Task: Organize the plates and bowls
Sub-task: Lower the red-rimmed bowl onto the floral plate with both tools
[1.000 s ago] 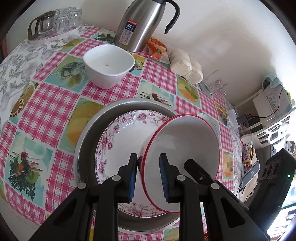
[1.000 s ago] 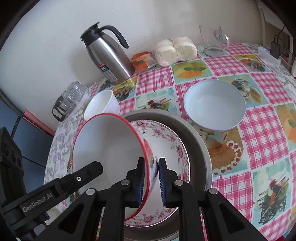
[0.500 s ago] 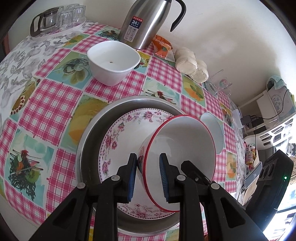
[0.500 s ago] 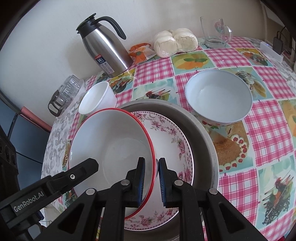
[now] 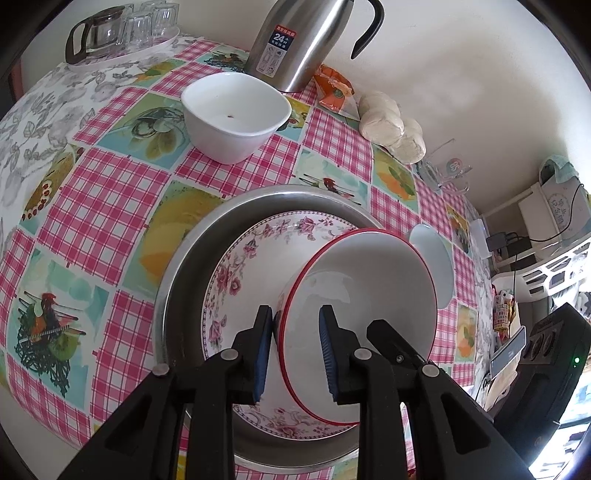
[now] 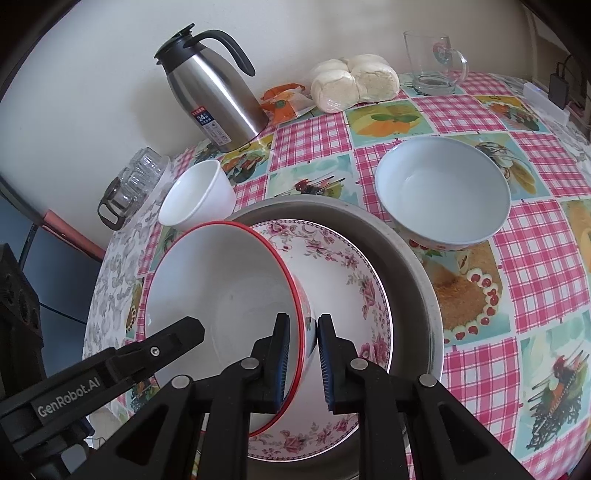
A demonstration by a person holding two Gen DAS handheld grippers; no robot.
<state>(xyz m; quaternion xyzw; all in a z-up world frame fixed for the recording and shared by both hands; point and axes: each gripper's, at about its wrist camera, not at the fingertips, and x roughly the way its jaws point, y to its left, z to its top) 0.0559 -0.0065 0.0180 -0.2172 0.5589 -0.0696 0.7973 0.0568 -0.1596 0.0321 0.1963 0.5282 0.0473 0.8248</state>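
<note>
A: What can't you make out from your two cameras?

B: You can't see the foot of the red-rimmed bowl [image 5: 354,317]; it is tilted, and its lower edge is cut off behind your left gripper [image 5: 295,350]. In the right view the near edge of the floral plate [image 6: 343,288] runs under the black arms of your right gripper [image 6: 301,363]. The far white bowl [image 5: 432,266] is mostly hidden behind the red-rimmed bowl in the left view.

A: And the jaws?

B: Your left gripper straddles the bowl's near-left rim, left pad against the outside wall, right pad inside with a sliver of gap, so you can't tell whether it truly pinches. Your right gripper has the opposite rim between its pads, closed on it.

A: What changed from a second ago?

B: The bowl sits further in over the floral plate, and that plate still lies in the steel basin [image 5: 192,258]. The grip looks the same.

A: What's around you, left to right?

B: Far left, a tray of glasses [image 5: 122,33]; then the small white bowl [image 5: 236,114] and the steel thermos [image 5: 295,40]; an orange packet [image 5: 334,92]; wrapped buns [image 5: 391,125]; a glass mug [image 6: 434,62] far right. The pale blue bowl [image 6: 443,195] stands just beside the basin's right rim, all on the checked tablecloth [image 5: 110,192].
</note>
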